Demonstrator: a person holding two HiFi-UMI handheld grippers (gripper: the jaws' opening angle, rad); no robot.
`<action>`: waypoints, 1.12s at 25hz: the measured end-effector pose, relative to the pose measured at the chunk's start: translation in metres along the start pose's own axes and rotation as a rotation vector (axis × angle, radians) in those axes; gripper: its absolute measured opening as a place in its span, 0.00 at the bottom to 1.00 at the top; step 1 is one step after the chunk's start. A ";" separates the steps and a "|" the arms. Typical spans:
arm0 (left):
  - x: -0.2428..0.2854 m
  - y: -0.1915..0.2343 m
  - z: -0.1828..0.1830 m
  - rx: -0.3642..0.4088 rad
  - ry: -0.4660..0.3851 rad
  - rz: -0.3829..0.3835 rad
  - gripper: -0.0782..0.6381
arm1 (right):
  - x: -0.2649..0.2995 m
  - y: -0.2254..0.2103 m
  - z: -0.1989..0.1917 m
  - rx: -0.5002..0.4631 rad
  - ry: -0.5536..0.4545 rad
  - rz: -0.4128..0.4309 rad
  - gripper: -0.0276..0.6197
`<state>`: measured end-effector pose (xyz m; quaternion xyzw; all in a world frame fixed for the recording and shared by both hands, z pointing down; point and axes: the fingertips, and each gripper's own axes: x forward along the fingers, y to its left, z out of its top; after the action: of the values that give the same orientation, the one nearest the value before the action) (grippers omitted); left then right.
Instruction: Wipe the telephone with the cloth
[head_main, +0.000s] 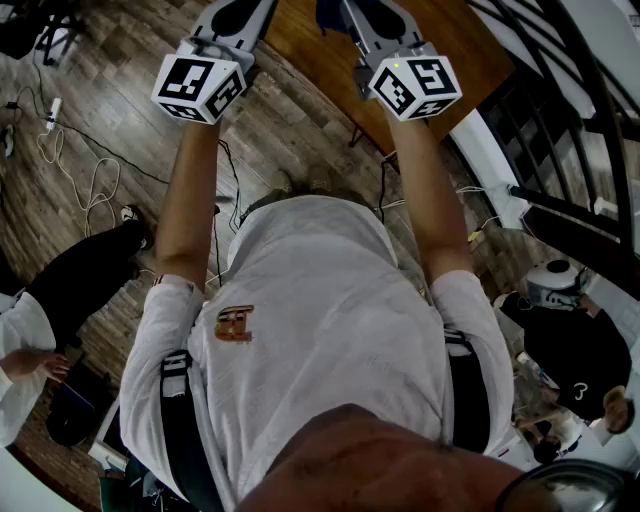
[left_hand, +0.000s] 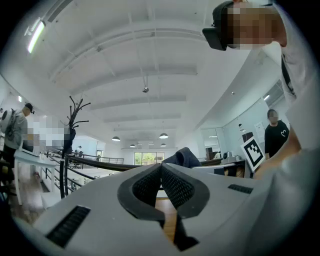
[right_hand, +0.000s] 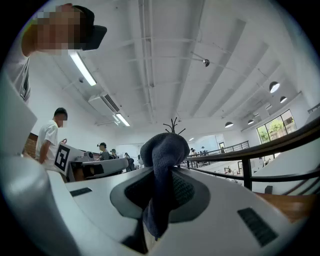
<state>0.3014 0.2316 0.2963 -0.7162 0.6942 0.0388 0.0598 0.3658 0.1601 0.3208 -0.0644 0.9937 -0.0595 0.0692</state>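
No telephone shows in any view. Both grippers are held out in front of the person, pointing away over a wooden surface. My right gripper (right_hand: 166, 176) is shut on a dark blue cloth (right_hand: 164, 150), which bulges above the jaws and hangs down between them. In the head view the right gripper (head_main: 372, 18) is at the top, with the cloth (head_main: 330, 14) beside it. My left gripper (left_hand: 161, 169) is shut, its ribbed pads pressed together with nothing between them. It is at the top left in the head view (head_main: 236, 16). The cloth (left_hand: 184, 156) also peeks over the left gripper's body.
A brown wooden tabletop (head_main: 310, 50) lies beyond the grippers. Cables (head_main: 75, 185) trail over the plank floor. People stand at the left (head_main: 85, 275) and right (head_main: 575, 350). A black railing (right_hand: 245, 165) and a coat stand (left_hand: 70, 130) are nearby.
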 end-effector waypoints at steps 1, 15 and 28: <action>0.000 0.000 0.000 0.001 0.001 0.001 0.13 | -0.001 -0.001 0.000 0.001 0.002 -0.001 0.16; 0.025 -0.004 -0.010 0.007 0.004 0.049 0.13 | -0.004 -0.041 -0.002 0.023 0.019 -0.012 0.16; 0.056 0.019 -0.020 0.027 -0.002 0.105 0.13 | 0.024 -0.076 -0.015 0.037 0.042 0.017 0.16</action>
<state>0.2837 0.1723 0.3081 -0.6781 0.7311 0.0333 0.0679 0.3487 0.0837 0.3419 -0.0536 0.9942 -0.0784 0.0501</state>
